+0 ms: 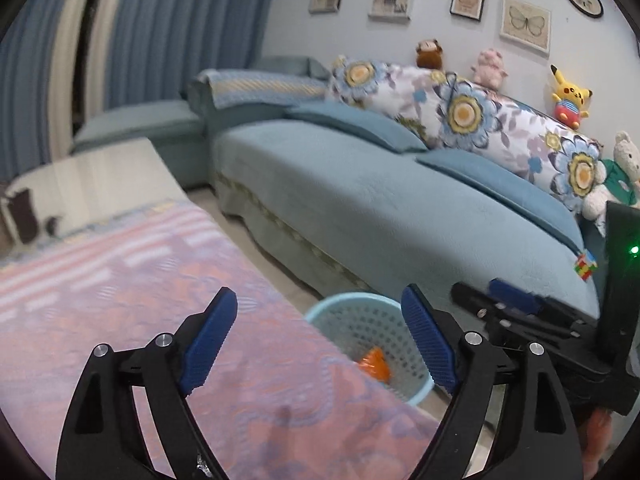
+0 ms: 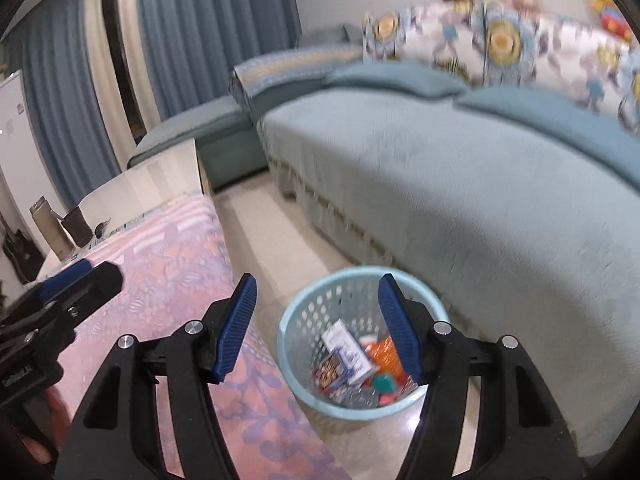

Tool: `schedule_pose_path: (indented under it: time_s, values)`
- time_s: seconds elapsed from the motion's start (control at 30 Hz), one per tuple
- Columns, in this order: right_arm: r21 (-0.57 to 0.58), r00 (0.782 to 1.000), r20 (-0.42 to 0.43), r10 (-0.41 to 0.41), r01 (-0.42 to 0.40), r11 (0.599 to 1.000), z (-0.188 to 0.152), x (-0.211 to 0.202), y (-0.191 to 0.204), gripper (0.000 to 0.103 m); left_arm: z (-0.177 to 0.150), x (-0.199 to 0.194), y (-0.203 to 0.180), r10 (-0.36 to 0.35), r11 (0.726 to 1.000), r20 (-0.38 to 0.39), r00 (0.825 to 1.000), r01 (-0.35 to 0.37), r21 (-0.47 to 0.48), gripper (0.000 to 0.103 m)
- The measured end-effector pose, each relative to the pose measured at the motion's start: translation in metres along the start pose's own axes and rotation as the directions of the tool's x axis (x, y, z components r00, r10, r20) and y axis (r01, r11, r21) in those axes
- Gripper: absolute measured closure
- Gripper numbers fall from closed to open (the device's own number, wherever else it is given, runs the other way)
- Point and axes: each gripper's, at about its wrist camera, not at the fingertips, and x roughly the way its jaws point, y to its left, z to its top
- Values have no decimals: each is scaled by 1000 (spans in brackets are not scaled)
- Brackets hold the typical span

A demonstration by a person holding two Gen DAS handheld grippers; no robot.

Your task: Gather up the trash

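Observation:
A light blue perforated waste basket (image 2: 304, 312) stands on the floor between the table and the sofa. Inside it lie several pieces of trash: a white carton (image 2: 347, 347), an orange wrapper (image 2: 385, 354), a green lump (image 2: 385, 383) and printed packets. My right gripper (image 2: 316, 300) hangs above the basket, open, nothing between its blue pads. In the left wrist view the basket (image 1: 362, 322) shows partly behind the table edge, with the orange wrapper (image 1: 374, 364) in it. My left gripper (image 1: 318, 320) stands wide open and empty above the table's corner. The right gripper (image 1: 516, 308) shows at the right there.
A pink and blue patterned cloth (image 1: 132, 300) covers the table. A teal sofa (image 1: 360, 192) with flowered cushions and plush toys runs along the wall; a colourful cube (image 1: 586, 266) lies on its seat. A flask (image 2: 50, 228) and a dark cup (image 2: 76, 224) stand at the table's far end.

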Motion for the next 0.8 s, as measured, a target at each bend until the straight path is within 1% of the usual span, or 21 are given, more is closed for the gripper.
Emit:
schedule_pose_path:
  time_s: [0.07, 0.13, 0.2, 0.27, 0.3, 0.37, 0.43, 0.47, 0.57, 0.63, 0.73, 0.8]
  values:
    - [-4, 998, 60, -11, 12, 1000, -3, -16, 10, 43, -6, -23, 5, 44, 999, 46, 998, -43, -16, 16]
    - [-11, 994, 107, -29, 30, 999, -10, -27, 20, 43, -14, -40, 10, 95, 995, 94, 991, -92, -32, 13]
    - [-16, 988, 140, -60, 63, 998, -19, -37, 26, 43, -26, -55, 15, 155, 988, 135, 979, -150, -44, 12]
    - [-10, 981, 166, -102, 105, 994, -36, -44, 32, 43, -36, -62, 18, 195, 981, 162, 967, -189, -47, 12]
    - [-10, 978, 173, -114, 118, 993, -42, -45, 35, 44, -41, -65, 19, 201, 980, 171, 965, -198, -35, 12]
    - [-26, 975, 181, -126, 133, 991, -56, -47, 41, 43, -48, -64, 23, 206, 979, 164, 965, -204, -29, 9]
    - [-34, 974, 180, -139, 147, 989, -64, -49, 46, 43, -53, -60, 29, 194, 981, 143, 970, -189, -51, 9]
    - [-38, 972, 187, -140, 150, 988, -66, -50, 48, 43, -54, -58, 32, 186, 982, 134, 973, -181, -53, 9]
    - [-37, 962, 223, -154, 167, 985, -65, -55, 52, 44, -55, -54, 29, 208, 978, 135, 969, -206, -31, 9]
    - [-33, 964, 219, -151, 162, 986, -67, -54, 55, 44, -56, -52, 28, 196, 981, 137, 971, -193, -37, 9]
    - [-49, 967, 210, -144, 158, 986, -71, -51, 60, 44, -58, -51, 32, 201, 979, 128, 971, -196, -48, 9]
    - [-64, 966, 218, -140, 158, 985, -73, -52, 63, 44, -60, -50, 33, 212, 977, 124, 969, -206, -56, 9]
